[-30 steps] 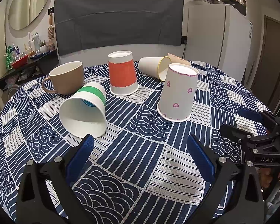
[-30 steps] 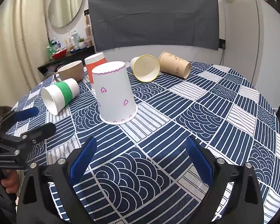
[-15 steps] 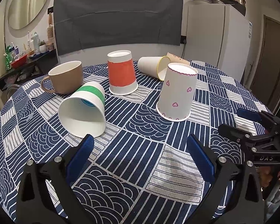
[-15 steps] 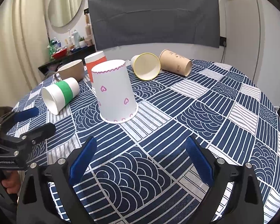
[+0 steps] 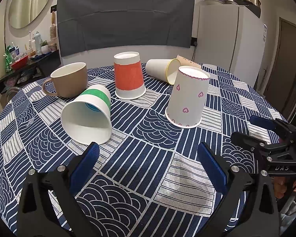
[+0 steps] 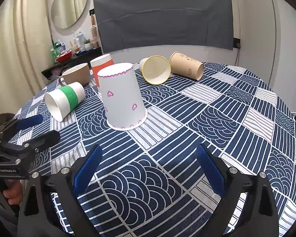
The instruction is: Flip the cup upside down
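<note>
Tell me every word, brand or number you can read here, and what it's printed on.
"DAS": on the right gripper, seen from the left camera.
"GenRobot.AI", small and only roughly readable: on the left gripper, seen from the right camera.
Dark print on the brown paper cup: too small to read.
Stickers on the fridge: too blurred to read.

round table (image 5: 148, 177), navy/white patchwork cloth | ahead of left jaws: green-band cup (image 5: 87, 116) on its side, tan mug (image 5: 69, 80), orange cup (image 5: 129, 76) upside down | ahead of right jaws: heart cup (image 6: 122, 96) upside down, yellow-rim cup (image 6: 155, 72) and kraft cup (image 6: 187, 65) tipped over
</note>
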Available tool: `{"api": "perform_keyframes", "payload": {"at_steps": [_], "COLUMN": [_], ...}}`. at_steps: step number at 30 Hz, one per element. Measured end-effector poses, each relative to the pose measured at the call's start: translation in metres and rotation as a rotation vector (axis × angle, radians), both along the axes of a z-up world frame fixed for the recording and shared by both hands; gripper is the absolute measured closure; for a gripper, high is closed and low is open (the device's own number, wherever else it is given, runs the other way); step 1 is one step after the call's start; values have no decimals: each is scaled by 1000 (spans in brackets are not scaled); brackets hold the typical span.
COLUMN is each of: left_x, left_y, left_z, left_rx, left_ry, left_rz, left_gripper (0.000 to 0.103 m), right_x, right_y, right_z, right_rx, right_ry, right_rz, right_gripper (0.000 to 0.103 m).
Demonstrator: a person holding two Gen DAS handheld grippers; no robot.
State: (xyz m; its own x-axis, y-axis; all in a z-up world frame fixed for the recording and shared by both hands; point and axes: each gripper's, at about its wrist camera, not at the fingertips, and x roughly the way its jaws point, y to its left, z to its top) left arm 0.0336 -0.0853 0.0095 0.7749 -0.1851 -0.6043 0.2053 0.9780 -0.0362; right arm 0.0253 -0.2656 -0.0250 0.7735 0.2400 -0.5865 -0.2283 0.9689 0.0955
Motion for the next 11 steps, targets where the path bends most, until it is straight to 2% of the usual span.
{"api": "perform_keyframes", "payload": {"at_steps": [11], "left_x": [-1], "left_y": [-2], "left_z": [1], "left_rx": [16], "left_ry": [-9], "left_rz": [2], "left_gripper": [6], "right_x": [0], "right_y": [0], "right_z": [0], "right_rx": [0], "right_ry": [0], "right_rz": [-2], "right_gripper": [11]}}
